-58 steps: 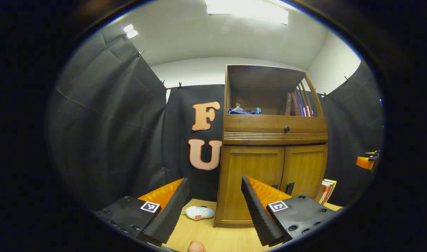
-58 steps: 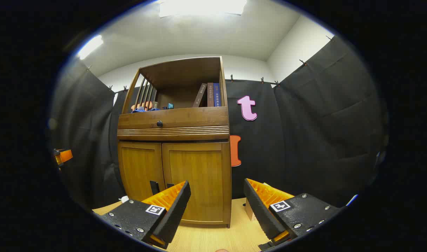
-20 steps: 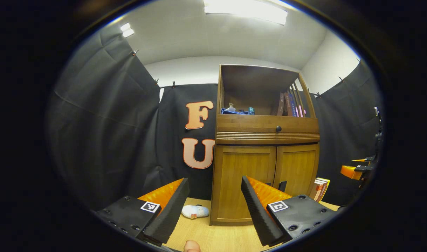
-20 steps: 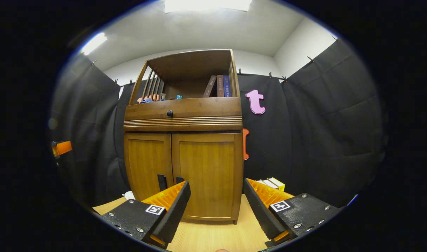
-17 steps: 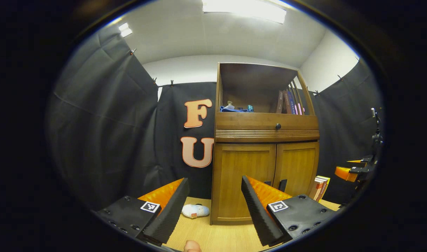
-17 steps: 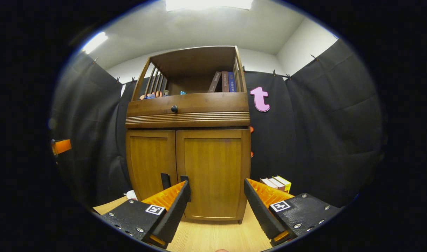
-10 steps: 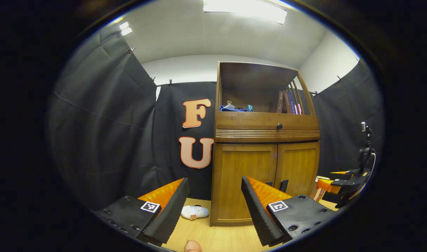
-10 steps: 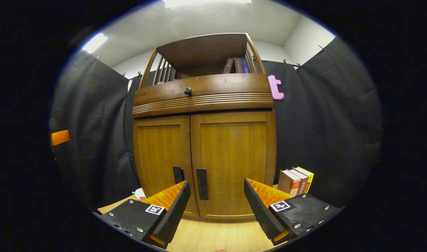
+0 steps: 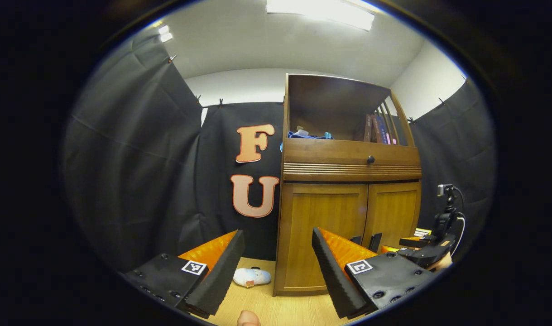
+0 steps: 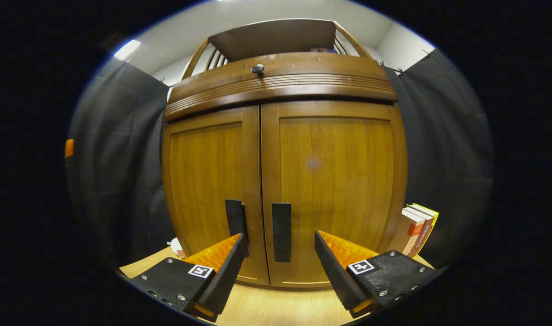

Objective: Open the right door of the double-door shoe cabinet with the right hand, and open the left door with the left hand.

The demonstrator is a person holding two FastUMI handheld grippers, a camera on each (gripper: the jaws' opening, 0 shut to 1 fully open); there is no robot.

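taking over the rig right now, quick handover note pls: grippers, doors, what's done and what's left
Right gripper: open, holding nothing, close in front of the shoe cabinet, jaws either side of the right door's handle but not yet on it.
Left gripper: open, holding nothing, farther back and off to the cabinet's left side.
Doors: right door and left door both shut; the left door's handle sits just beside the right one at the centre seam.
Done: approach by the right gripper only.
Left: close on the right handle and pull that door open, then bring the left gripper in and open the left door.
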